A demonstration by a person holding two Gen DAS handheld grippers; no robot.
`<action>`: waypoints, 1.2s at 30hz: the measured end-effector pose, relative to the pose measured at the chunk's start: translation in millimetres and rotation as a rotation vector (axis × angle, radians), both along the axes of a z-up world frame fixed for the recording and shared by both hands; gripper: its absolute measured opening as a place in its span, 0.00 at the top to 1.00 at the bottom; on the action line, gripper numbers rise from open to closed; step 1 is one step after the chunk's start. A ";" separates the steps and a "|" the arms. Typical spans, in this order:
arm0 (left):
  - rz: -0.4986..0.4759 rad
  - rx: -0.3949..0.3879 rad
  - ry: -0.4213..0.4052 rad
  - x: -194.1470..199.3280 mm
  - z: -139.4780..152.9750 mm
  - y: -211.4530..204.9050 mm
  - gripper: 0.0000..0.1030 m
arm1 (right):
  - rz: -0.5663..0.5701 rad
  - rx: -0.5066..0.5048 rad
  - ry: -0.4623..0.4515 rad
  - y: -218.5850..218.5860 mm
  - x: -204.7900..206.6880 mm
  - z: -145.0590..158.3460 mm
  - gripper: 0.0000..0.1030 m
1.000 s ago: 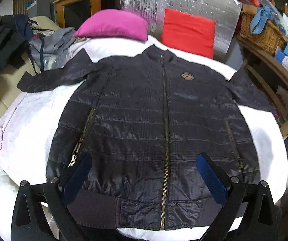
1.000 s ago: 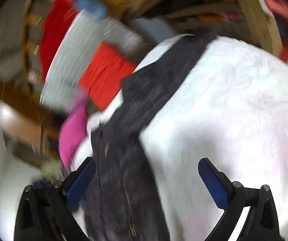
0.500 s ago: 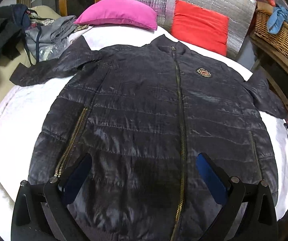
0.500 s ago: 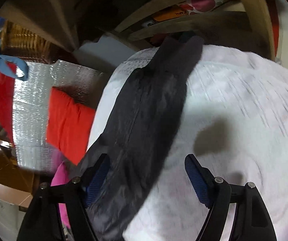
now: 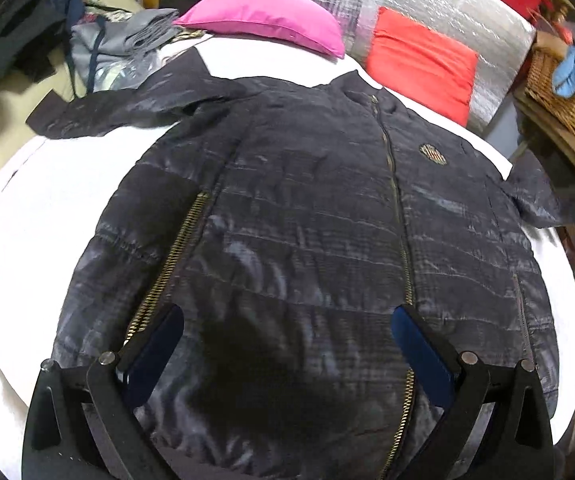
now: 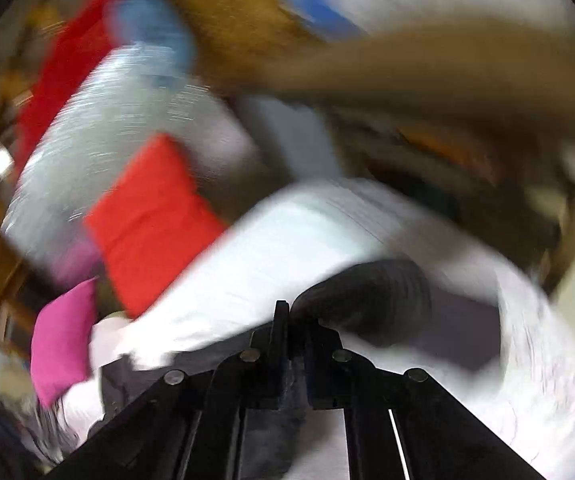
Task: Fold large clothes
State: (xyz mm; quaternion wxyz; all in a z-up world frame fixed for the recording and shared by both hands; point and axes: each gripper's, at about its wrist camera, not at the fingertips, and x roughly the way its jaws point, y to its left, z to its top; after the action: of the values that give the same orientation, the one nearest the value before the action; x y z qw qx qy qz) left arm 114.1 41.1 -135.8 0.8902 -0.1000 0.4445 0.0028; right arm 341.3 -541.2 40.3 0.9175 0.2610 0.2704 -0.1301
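A dark navy quilted jacket (image 5: 307,220) lies front-up and zipped on a white bed cover (image 5: 35,216), both sleeves spread outward. My left gripper (image 5: 287,344) is open and empty, hovering over the jacket's lower front near the hem, its blue pads either side of the main zip area. In the blurred right wrist view my right gripper (image 6: 295,320) is shut on the jacket's right sleeve (image 6: 371,292), whose dark cuff bulges just beyond the fingertips over the white cover (image 6: 287,240).
A pink cushion (image 5: 263,20) and a red cushion (image 5: 423,64) lie at the head of the bed against silver foil padding (image 5: 427,8). Piled clothes (image 5: 119,44) sit at the left. A wicker basket (image 5: 563,84) and wooden shelves stand at the right.
My left gripper has moved forward over the jacket, so the hem has dropped out of view. My right gripper has closed on the right sleeve and swings fast, blurring its view.
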 end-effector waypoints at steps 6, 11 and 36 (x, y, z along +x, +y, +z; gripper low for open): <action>0.031 -0.024 -0.033 -12.1 11.4 18.5 0.00 | 0.350 -0.260 -0.181 201.6 5.3 87.8 0.93; 0.054 -0.031 -0.060 -18.0 25.6 33.6 0.00 | 0.658 -0.214 -0.026 325.3 4.6 20.1 0.24; 0.061 -0.446 0.103 214.4 38.2 35.5 0.00 | 0.568 0.177 -0.023 242.2 -103.6 -128.1 0.00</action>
State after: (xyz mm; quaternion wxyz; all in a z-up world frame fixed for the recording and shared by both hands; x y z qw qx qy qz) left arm 328.5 76.6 -97.6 0.8218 -0.3073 0.4756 -0.0634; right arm 237.7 -299.0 -87.8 0.8939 0.2555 0.3323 0.1588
